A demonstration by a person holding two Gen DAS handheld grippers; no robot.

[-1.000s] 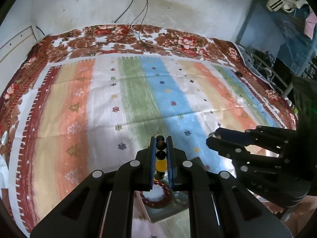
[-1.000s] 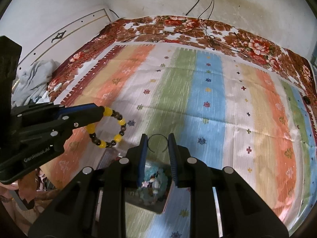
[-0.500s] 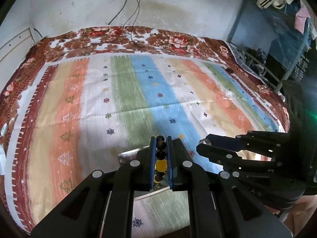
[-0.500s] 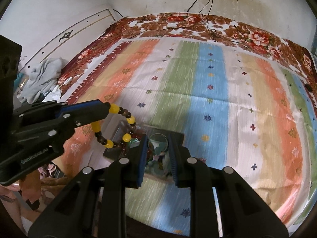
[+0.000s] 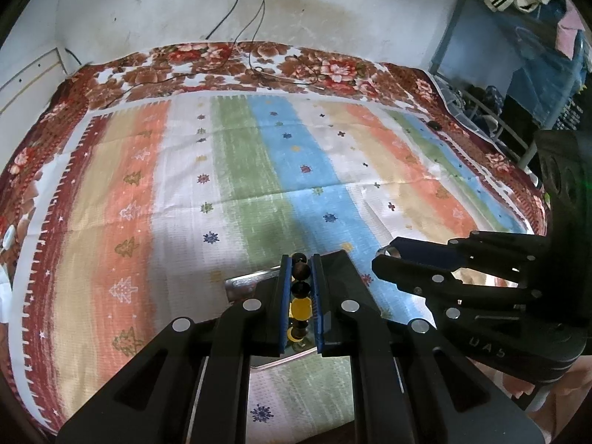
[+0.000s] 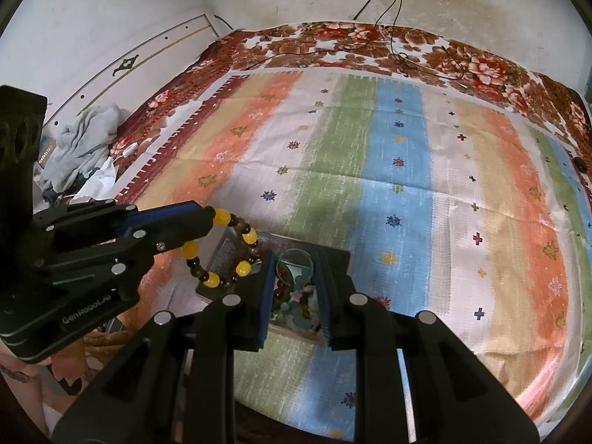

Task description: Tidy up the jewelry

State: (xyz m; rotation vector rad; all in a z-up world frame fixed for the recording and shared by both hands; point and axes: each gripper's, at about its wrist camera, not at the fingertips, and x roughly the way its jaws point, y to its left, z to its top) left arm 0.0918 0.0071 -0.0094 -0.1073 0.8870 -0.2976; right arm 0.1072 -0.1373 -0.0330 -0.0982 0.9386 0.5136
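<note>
In the left wrist view, the left gripper (image 5: 300, 296) is pinched tight on a beaded bracelet (image 5: 299, 309) of yellow and dark beads, strung lengthwise between its pads. A shiny tray (image 5: 240, 284) peeks out directly beneath the fingertips on the striped bedsheet (image 5: 259, 170). The right gripper (image 5: 384, 257) sits just to its right.

In the right wrist view, the right gripper (image 6: 295, 281) clasps a thin wire ring (image 6: 294, 255) between narrowly set pads, directly above the tray (image 6: 225, 244) of mixed beads. The bracelet (image 6: 222, 248) dangles as a loop from the left gripper (image 6: 207, 218), over the tray's left end, so both need mostly a downward move.
</note>
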